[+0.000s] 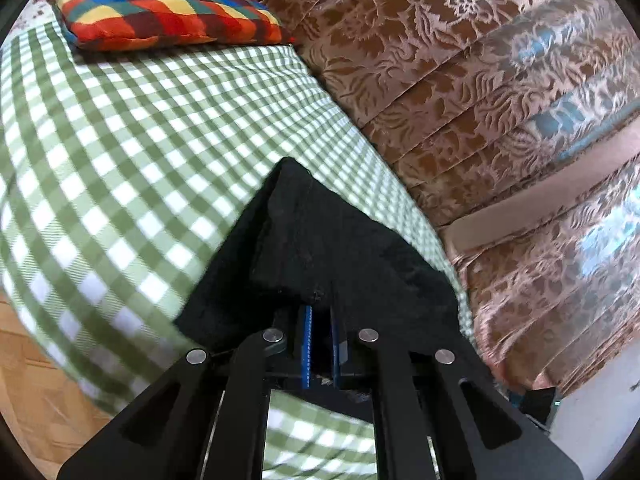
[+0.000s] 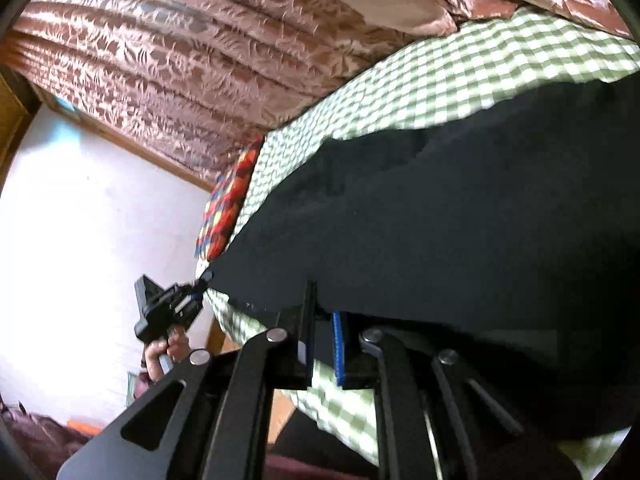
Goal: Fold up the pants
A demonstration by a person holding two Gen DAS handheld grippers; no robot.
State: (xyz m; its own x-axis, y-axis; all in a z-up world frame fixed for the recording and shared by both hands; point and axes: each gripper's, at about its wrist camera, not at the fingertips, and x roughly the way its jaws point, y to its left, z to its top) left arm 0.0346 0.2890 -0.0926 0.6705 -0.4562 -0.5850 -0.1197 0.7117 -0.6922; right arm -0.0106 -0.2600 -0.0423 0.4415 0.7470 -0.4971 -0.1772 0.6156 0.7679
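The black pants (image 1: pixel 320 240) lie on a green-and-white checked bedsheet (image 1: pixel 140 140). My left gripper (image 1: pixel 320 300) is shut on a corner of the pants, and the cloth drapes over its fingertips. In the right wrist view the pants (image 2: pixel 460 208) stretch wide across the bed. My right gripper (image 2: pixel 322 300) is shut on their near edge. The left gripper (image 2: pixel 200 280) also shows there, held in a hand, pinching the far corner of the same edge.
A multicoloured checked pillow (image 1: pixel 160 4) lies at the head of the bed. Brown floral curtains (image 1: pixel 480 80) hang along the bed's far side. A white wall (image 2: pixel 80 220) and wooden floor (image 1: pixel 24 380) border the bed.
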